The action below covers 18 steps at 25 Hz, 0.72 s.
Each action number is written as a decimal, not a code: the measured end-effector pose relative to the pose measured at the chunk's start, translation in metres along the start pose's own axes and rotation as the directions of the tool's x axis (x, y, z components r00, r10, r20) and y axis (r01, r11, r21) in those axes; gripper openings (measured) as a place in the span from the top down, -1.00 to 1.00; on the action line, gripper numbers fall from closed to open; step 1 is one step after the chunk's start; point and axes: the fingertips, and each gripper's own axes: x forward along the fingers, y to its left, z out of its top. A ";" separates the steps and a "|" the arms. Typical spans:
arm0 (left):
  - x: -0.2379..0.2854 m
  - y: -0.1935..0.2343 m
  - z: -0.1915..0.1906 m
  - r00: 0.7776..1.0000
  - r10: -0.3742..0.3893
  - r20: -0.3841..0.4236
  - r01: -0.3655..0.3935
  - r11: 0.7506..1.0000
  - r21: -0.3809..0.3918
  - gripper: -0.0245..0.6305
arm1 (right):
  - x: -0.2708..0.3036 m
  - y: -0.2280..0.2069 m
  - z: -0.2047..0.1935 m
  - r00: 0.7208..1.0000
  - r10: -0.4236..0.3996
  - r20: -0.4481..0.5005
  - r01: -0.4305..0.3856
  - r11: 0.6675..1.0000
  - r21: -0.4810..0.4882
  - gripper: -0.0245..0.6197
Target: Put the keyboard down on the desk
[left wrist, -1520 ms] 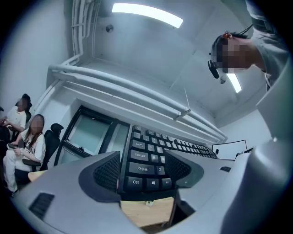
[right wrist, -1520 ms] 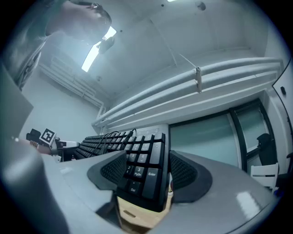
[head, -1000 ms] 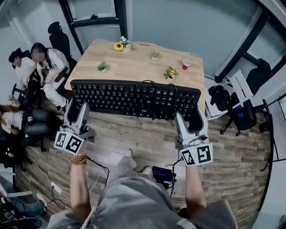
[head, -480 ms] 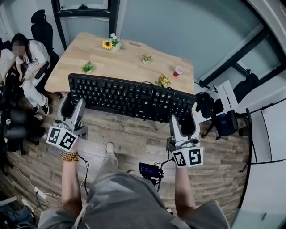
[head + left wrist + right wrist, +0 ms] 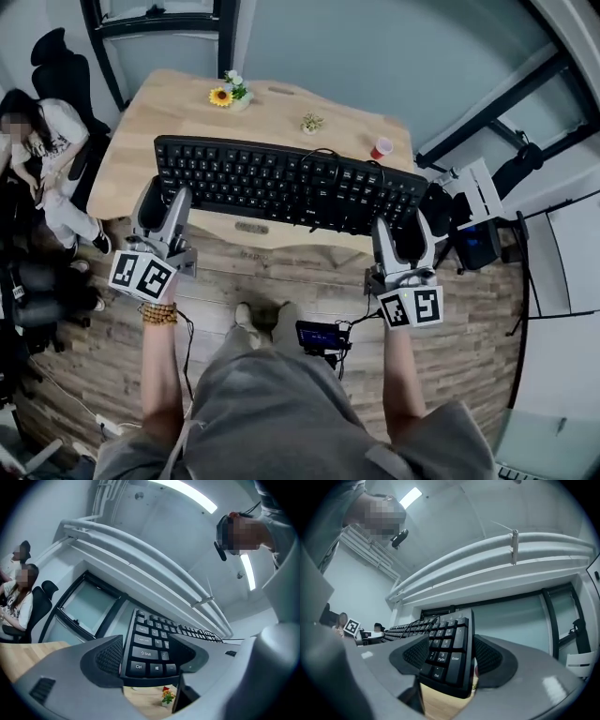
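Left gripper view: kbd (image 5: 151, 645) "Ctrl", "Shift"

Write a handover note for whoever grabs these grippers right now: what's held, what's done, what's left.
Left gripper: shut on the keyboard at its left end.
Right gripper: shut on its right end.
Keyboard: in the air above the wooden desk, at its near edge, not yet down.
Done: carry to the desk.
Left to do: lower it flat onto the desk, clear of the red cup, then open both grippers.

Left gripper (image 5: 161, 208) is held at middle left, right gripper (image 5: 403, 239) at centre right. Left arm (image 5: 159, 375) and right arm (image 5: 405, 375) are stretched forward, each pair of jaws clamped on an end of the keyboard (image 5: 281, 183).
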 end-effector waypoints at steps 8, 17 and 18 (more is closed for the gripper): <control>0.031 0.015 0.004 1.000 0.022 -0.009 -0.022 0.998 0.063 0.02 | 0.036 -0.019 -0.027 1.000 0.010 0.010 -0.011 0.999 0.051 0.00; 0.026 0.010 0.005 0.998 0.069 0.000 -0.068 0.991 0.112 0.02 | 0.040 -0.026 -0.039 0.999 0.041 0.011 -0.042 0.995 0.090 0.00; 0.028 0.013 0.002 0.997 0.076 -0.004 -0.076 0.991 0.115 0.02 | 0.043 -0.027 -0.042 0.999 0.044 0.006 -0.045 0.994 0.096 0.00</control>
